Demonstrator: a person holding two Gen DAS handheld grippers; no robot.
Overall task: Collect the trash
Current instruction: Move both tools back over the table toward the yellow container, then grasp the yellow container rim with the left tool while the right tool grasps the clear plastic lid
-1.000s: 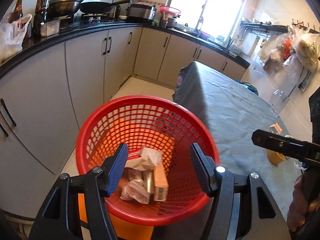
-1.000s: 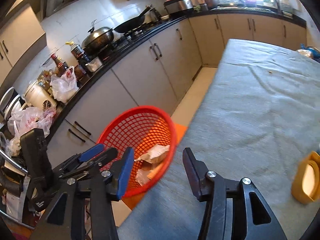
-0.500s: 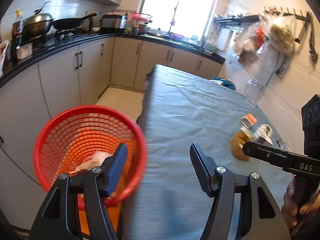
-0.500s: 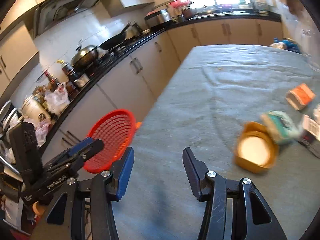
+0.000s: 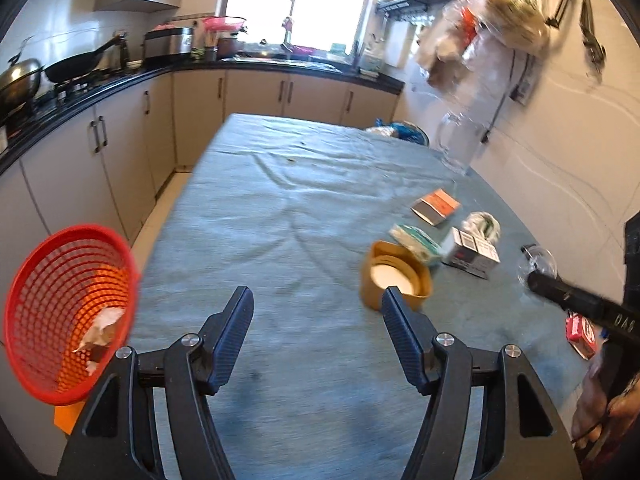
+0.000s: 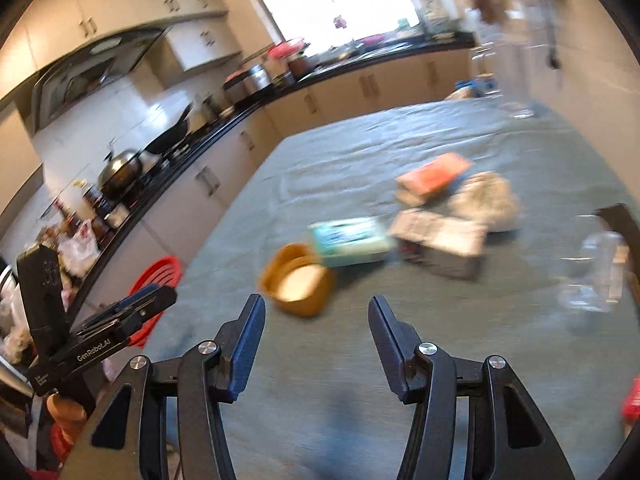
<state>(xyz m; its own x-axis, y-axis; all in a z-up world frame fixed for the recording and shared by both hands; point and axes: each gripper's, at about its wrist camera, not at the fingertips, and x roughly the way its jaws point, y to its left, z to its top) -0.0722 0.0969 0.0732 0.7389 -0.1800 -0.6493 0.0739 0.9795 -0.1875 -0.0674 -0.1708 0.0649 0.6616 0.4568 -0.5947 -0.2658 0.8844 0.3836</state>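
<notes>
A red mesh basket (image 5: 64,312) with crumpled trash in it stands off the table's left edge; it also shows in the right wrist view (image 6: 154,280). On the grey tablecloth lie a yellow tub (image 5: 396,276) (image 6: 298,280), a teal packet (image 5: 414,240) (image 6: 350,240), a white carton (image 5: 472,252) (image 6: 440,240), an orange box (image 5: 436,205) (image 6: 434,174), a crumpled bag (image 5: 482,224) (image 6: 486,200) and a clear plastic cup (image 5: 536,266) (image 6: 596,276). My left gripper (image 5: 318,334) is open and empty above the cloth. My right gripper (image 6: 316,340) is open and empty, short of the tub.
Cabinets and a black counter with pans (image 5: 80,64) run along the left. A glass jug (image 5: 458,148) stands at the table's far right. A red packet (image 5: 580,332) lies near the right edge. Bags hang on the right wall (image 5: 480,40).
Both grippers swung right, from over the red basket to over the table. The trash items came into view; the basket slid to the left. Both stayed open.
</notes>
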